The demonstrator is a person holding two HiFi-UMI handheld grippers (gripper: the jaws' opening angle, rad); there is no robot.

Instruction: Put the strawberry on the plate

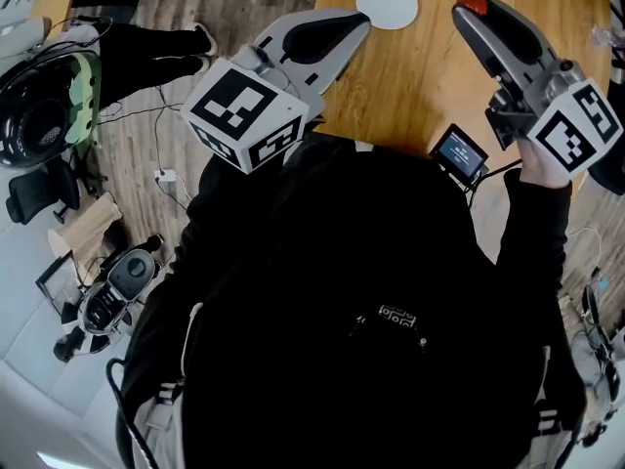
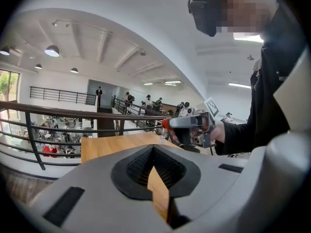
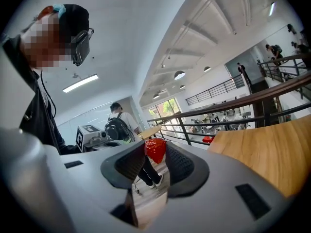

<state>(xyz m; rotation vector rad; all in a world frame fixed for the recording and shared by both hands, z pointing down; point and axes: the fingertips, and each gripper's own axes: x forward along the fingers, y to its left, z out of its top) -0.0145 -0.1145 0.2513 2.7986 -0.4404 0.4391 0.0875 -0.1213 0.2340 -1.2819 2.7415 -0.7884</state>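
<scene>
Strawberry (image 3: 155, 149) — pinched between tips of right hand-held gripper (image 3: 155, 155) | held up — near plate (image 1: 387, 3), not touching

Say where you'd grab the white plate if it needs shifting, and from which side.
Likely the rim of the plate, at its near edge. It lies flat on the table and looks shallow, so only the lip gives purchase: come in low from the person's side, one jaw over, one under. The left gripper is closest.
</scene>
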